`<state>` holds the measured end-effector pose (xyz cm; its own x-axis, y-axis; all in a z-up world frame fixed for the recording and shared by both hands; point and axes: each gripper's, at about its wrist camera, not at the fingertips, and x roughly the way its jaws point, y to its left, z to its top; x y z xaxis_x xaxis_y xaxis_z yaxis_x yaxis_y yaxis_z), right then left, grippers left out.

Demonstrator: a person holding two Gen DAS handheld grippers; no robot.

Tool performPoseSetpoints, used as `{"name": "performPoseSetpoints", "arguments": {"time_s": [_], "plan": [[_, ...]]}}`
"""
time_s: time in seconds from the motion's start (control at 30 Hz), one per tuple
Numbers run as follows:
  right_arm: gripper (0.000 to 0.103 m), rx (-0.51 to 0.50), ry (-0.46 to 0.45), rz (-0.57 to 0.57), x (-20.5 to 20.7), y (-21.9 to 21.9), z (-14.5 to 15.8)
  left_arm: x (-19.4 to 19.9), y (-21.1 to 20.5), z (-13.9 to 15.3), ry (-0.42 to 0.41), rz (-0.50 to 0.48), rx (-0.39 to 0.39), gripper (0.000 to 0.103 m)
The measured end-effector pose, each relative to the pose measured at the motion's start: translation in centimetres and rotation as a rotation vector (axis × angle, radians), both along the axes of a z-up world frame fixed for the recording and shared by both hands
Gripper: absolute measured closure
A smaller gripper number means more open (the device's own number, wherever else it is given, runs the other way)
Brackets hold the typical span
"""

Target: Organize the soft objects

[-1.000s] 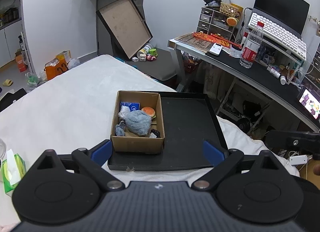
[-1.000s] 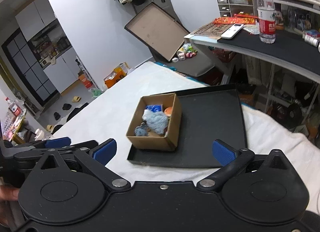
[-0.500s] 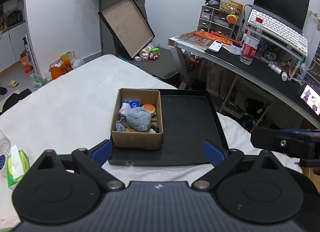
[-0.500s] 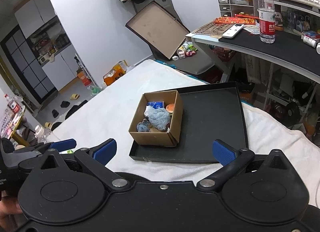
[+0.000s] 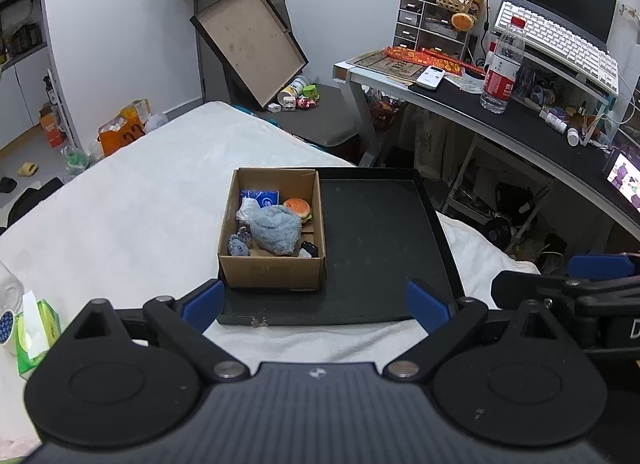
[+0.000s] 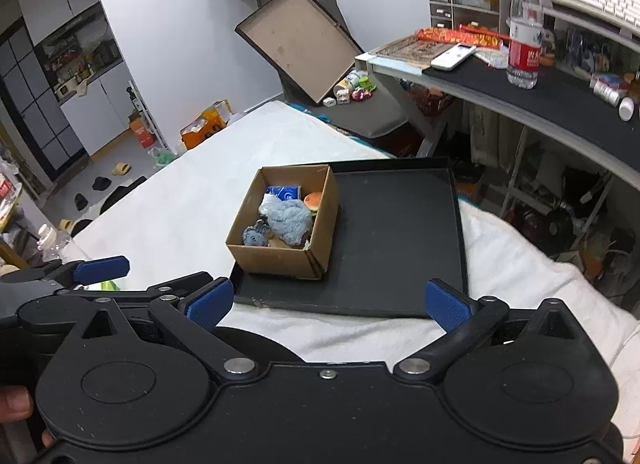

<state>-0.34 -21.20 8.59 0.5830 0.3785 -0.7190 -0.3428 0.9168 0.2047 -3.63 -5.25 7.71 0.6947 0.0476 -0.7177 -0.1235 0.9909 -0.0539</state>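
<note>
A small cardboard box (image 5: 272, 276) (image 6: 276, 260) stands on the left part of a black tray (image 5: 380, 240) (image 6: 400, 240) on the white bed. In it lie a grey-blue fluffy toy (image 5: 276, 229) (image 6: 290, 220), a small blue plush (image 5: 239, 245) (image 6: 255, 236), a toy burger (image 5: 298, 208) (image 6: 313, 200) and a blue packet (image 5: 260, 197). My left gripper (image 5: 314, 302) is open and empty, short of the tray's near edge. My right gripper (image 6: 328, 302) is open and empty, also short of the tray.
A green tissue pack (image 5: 34, 328) lies at the bed's left edge. A desk (image 5: 520, 124) with a water bottle (image 5: 502, 66) and keyboard stands to the right. An open flat box (image 5: 248, 44) leans on the far wall. The right gripper (image 5: 580, 288) shows beside the left one.
Both grippers have pulled back and risen a little, so the box and tray look farther off. Both stay open. Nothing in the box has moved.
</note>
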Motion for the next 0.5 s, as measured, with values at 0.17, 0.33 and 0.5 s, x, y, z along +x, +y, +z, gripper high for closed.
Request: {"name": "performPoseSetpoints", "arguments": {"time_s": [0.17,0.33,0.5], "plan": [[0.000,-0.025,-0.008,-0.008,-0.11,0.28,-0.01,-0.02,-0.20,0.01,0.001,0.009,0.015,0.006],[0.000,-0.034,-0.003,-0.013,-0.06,0.17,-0.14,-0.01,-0.27,0.01,0.001,0.014,0.021,0.006],[0.000,-0.025,0.006,-0.013,-0.15,0.08,-0.16,0.04,-0.19,0.04,0.000,0.017,0.021,0.006]]}}
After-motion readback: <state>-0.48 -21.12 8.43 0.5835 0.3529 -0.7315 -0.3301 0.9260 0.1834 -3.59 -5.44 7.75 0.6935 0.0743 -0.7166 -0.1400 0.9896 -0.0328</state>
